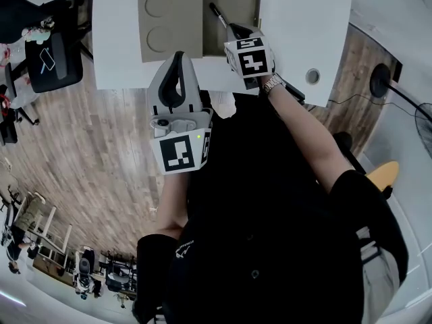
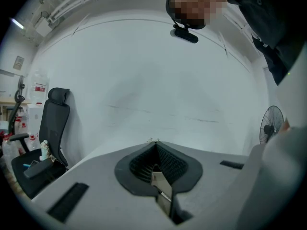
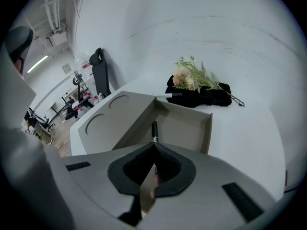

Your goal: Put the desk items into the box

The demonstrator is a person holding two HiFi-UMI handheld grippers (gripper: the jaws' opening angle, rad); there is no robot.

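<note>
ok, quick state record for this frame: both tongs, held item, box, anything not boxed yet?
left tongs: shut, empty, held off the desk
right tongs: shut on pen
pen: black, tip over the box's open compartment
box: open, on white desk
not boxed: flowers on black cloth, beyond box

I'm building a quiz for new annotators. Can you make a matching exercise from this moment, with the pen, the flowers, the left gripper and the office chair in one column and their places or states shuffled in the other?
Things:
1. pen
2. flowers
3. left gripper
4. office chair

Places or states:
A. stands on the floor beside the table
B. jaws together, nothing between them, pointed at the wall
C. clamped in the right gripper, over the open box
D. lies on the black cloth on the table

Pairs: 1-C, 2-D, 3-B, 4-A
</note>
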